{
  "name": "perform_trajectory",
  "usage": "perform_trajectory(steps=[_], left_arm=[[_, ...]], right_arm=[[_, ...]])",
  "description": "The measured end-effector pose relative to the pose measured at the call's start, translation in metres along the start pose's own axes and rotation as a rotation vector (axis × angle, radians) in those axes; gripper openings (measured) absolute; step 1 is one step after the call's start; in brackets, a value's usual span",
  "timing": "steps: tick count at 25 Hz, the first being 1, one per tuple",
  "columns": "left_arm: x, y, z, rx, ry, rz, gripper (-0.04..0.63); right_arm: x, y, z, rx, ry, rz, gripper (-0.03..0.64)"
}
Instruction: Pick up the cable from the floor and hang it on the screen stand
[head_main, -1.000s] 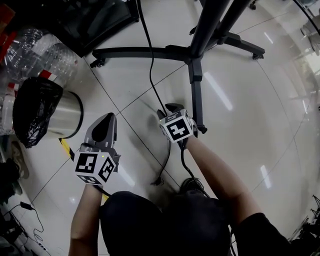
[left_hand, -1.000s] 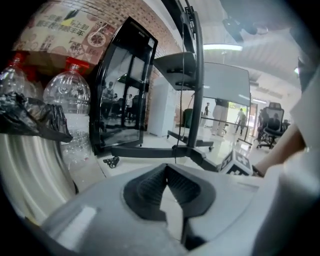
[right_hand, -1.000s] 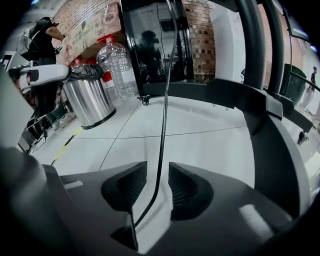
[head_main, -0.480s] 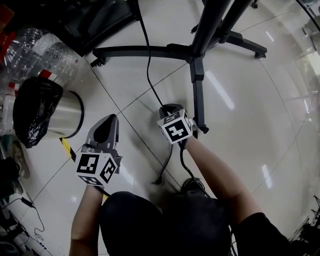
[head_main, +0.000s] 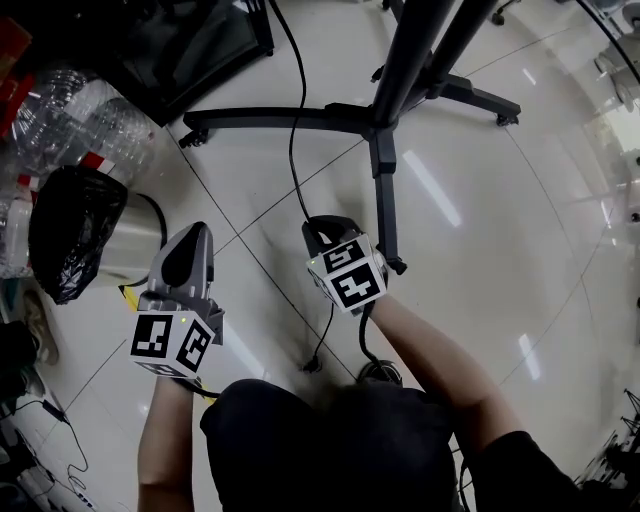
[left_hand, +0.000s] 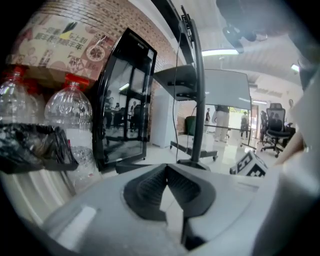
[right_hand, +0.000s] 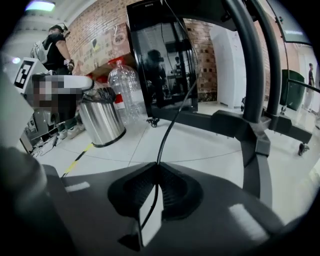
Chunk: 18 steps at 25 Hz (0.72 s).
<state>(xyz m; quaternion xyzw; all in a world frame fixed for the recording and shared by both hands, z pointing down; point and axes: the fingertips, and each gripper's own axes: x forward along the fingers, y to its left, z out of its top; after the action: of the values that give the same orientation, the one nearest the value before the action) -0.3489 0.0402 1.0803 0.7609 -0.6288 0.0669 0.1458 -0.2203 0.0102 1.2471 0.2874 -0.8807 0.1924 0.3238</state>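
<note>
A thin black cable (head_main: 292, 140) runs across the white tiled floor from the screen stand's base (head_main: 300, 114) to my right gripper (head_main: 320, 226). Its jaws have just been closing, and they are shut on the cable (right_hand: 172, 120), which passes between the pads and hangs down behind. The cable's plug end (head_main: 315, 362) lies on the floor near the person's knees. The stand's black poles (right_hand: 250, 90) rise just right of the held cable. My left gripper (head_main: 194, 232) is off to the left, raised, shut with nothing in it (left_hand: 166, 165).
A steel bin with a black bag (head_main: 75, 235) stands at the left, with several clear plastic bottles (head_main: 80, 110) behind it. A black glass-door cabinet (head_main: 190, 50) stands at the top left. The stand's wheeled legs (head_main: 385, 220) spread across the floor.
Both grippers have risen toward the camera. The right gripper has taken hold of the cable and lifted that stretch off the floor.
</note>
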Motion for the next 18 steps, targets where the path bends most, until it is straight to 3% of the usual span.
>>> perform_trajectory(steps=[8, 12, 18], left_arm=[[-0.024, -0.014, 0.103, 0.006, -0.048, 0.059, 0.005], [-0.05, -0.05, 0.16, 0.04, -0.012, 0.034, 0.005], [-0.088, -0.088, 0.248, 0.037, 0.01, 0.005, 0.005]], right_arm=[[-0.095, 0.021, 0.089, -0.055, -0.124, 0.032, 0.025], [-0.165, 0.047, 0.131, -0.178, -0.111, 0.057, 0.025], [-0.244, 0.052, 0.205, -0.152, -0.164, 0.03, 0.025]])
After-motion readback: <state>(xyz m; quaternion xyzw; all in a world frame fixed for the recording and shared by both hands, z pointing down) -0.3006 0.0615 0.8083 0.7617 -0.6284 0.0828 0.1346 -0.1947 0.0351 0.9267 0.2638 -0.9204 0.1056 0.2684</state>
